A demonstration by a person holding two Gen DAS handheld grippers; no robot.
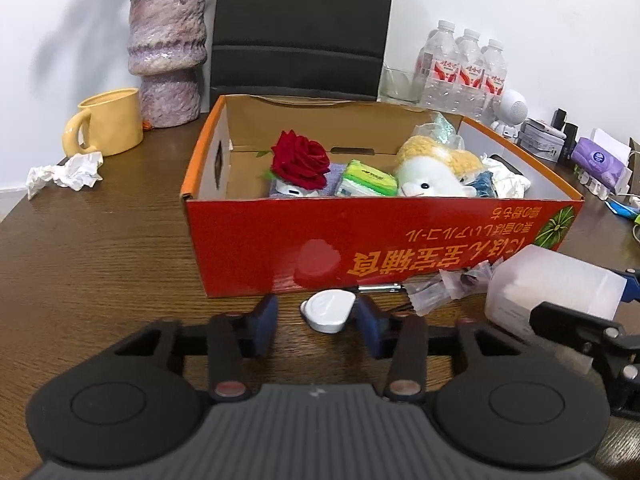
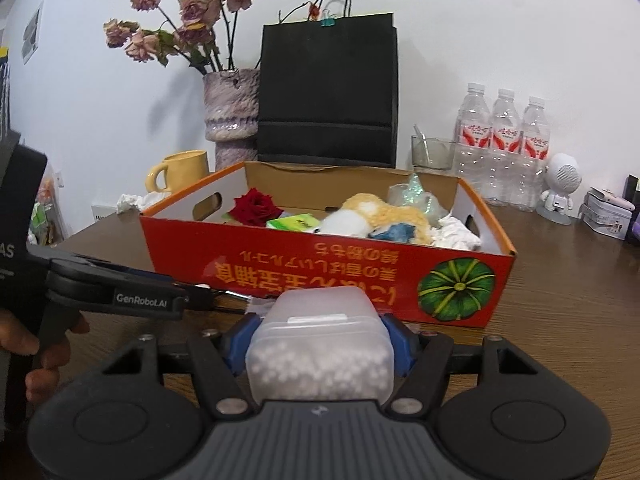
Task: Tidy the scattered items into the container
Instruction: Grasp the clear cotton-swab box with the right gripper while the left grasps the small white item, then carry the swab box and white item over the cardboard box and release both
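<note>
A red cardboard box (image 1: 280, 232) sits mid-table and holds a red rose (image 1: 300, 164), a green tissue pack (image 1: 368, 184), a plush toy (image 1: 432, 172) and crumpled paper. My left gripper (image 1: 316, 320) is open, its blue fingers either side of a small white cup-shaped lid (image 1: 328, 310) lying on the table in front of the box. My right gripper (image 2: 320, 344) is shut on a frosted plastic container of white beads (image 2: 320, 348), held just before the box (image 2: 280, 264). That container also shows in the left wrist view (image 1: 552, 284).
Clear wrappers (image 1: 444, 284) lie at the box's front right. Crumpled tissue (image 1: 68, 172), a yellow mug (image 1: 108, 124) and a purple vase (image 1: 168, 52) stand back left. Water bottles (image 1: 464, 72), a white figurine (image 2: 560, 184) and tins stand back right. A black bag (image 2: 328, 92) is behind the box.
</note>
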